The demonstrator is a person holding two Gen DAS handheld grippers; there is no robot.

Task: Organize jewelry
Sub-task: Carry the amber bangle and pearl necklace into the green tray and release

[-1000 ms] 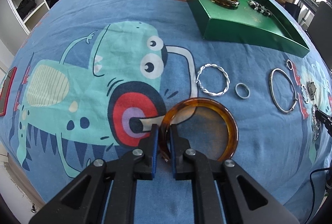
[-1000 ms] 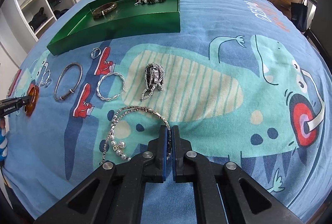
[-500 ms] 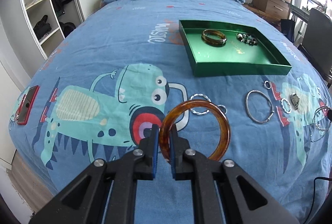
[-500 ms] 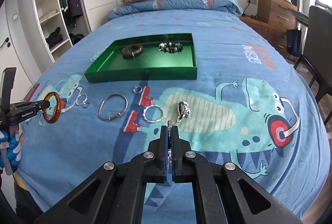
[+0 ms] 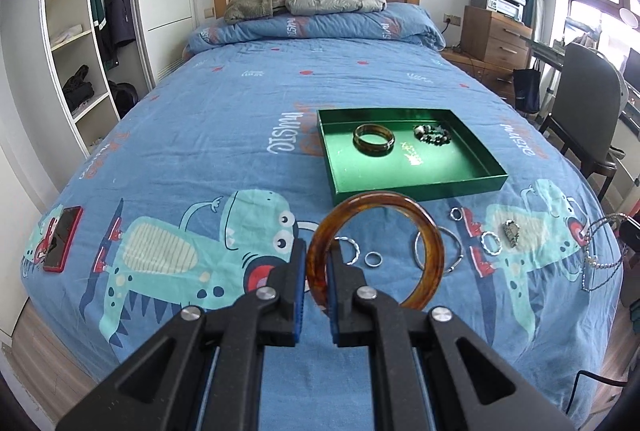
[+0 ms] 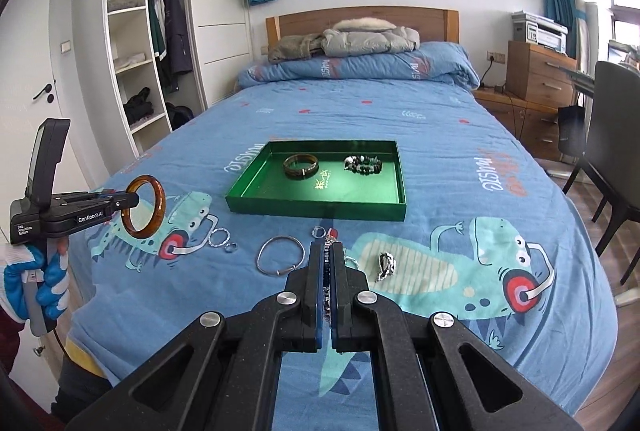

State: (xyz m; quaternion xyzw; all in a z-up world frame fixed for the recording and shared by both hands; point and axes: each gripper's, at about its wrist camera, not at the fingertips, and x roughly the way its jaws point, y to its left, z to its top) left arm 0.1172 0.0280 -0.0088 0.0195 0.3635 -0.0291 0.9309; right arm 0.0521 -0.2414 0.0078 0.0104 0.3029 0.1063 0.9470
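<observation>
Inside, the green tray holds a dark bangle and a bead bracelet. Left gripper pinches an amber bangle; right gripper clamps a chain, mostly hidden between its jaws.

Bright window daylight from the right, sharp focus, strong fisheye edge curvature.

amber bangle upright above bed, clamped.

Each matte-black plastic two-finger gripper, left gripper and right gripper, has blue pads and silver pivot screws. The left unit carries white "GenRobot.AI" lettering; its operator's hand wears a blue-and-white glove.
</observation>
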